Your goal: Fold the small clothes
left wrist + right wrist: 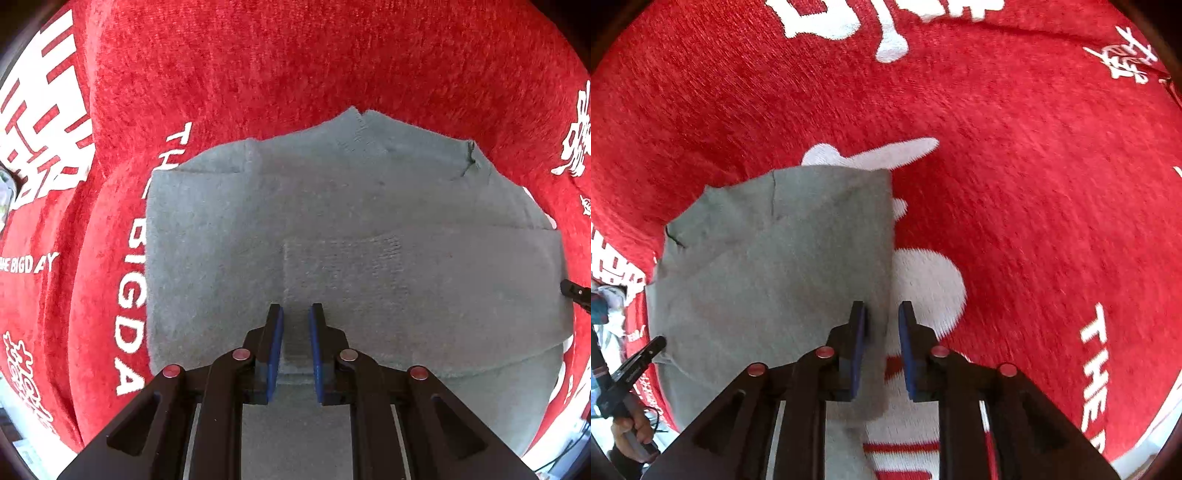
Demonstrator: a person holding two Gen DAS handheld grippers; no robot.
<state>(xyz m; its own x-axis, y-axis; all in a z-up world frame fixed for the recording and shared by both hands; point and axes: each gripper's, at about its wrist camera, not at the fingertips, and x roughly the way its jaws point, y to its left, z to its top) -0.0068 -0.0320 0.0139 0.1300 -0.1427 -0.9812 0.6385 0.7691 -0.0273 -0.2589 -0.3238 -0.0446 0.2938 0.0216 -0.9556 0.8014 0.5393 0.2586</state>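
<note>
I look down through both cameras at a grey cloth (351,236) lying flat on a red blanket (258,66) with white letters and shapes. The blanket is fuzzy and covers everything under the cloth. In the left wrist view the cloth fills the middle, and I see a folded flap lying across its near part. My left gripper (296,314) points down at the cloth, near its close edge. Its blue fingers (277,343) stand close together with only a thin gap, and I see grey cloth in that gap, but I cannot tell if they pinch it. At the far right edge of this view a small black tip of the other tool peeks in. In the right wrist view the cloth sits to the left, and its right edge runs straight down between my fingers there. My right gripper (882,314) has a narrow gap too, and the cloth's edge lies in it with no clear pinch. At the bottom left I see a hand (629,430) holding the left tool beside the cloth.
</note>
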